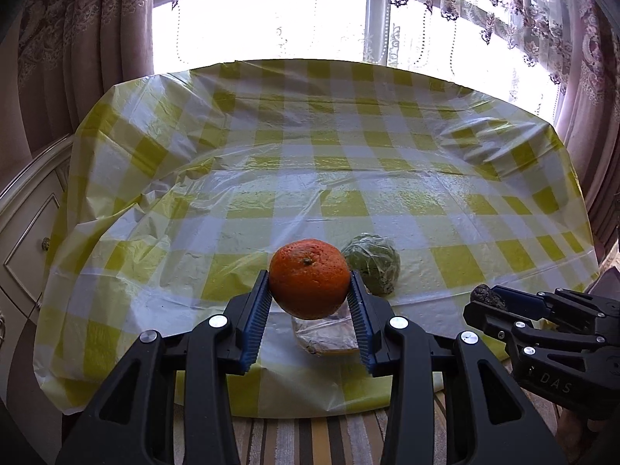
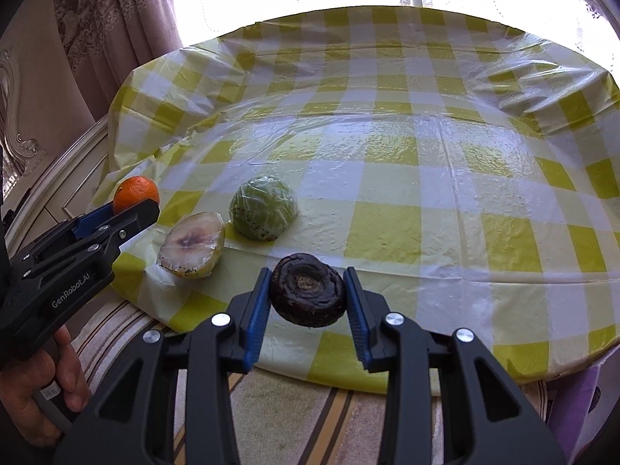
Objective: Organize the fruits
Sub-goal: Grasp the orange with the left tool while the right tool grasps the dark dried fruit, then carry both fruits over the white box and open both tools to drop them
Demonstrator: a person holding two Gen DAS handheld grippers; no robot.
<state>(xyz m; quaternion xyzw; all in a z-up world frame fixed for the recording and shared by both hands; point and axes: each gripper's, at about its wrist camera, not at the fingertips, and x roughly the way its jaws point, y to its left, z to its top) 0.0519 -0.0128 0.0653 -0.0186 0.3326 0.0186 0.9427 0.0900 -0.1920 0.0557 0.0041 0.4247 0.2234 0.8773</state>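
Observation:
My left gripper [image 1: 310,283] is shut on an orange [image 1: 309,279] and holds it above the near edge of the table; it also shows in the right wrist view [image 2: 136,203] with the orange [image 2: 135,192]. My right gripper [image 2: 307,296] is shut on a dark, wrinkled round fruit [image 2: 307,295], held above the near table edge; in the left wrist view the right gripper [image 1: 489,299] shows at the right. A plastic-wrapped green fruit half [image 2: 263,213] and a wrapped pale cut half [image 2: 192,245] lie on the table between the grippers.
The table has a yellow-and-white checked plastic cloth [image 2: 426,155], wrinkled at the far corners. A striped rug [image 2: 271,418] lies below the near edge. A white cabinet [image 1: 27,232] stands left, curtains [image 1: 542,19] and a window behind.

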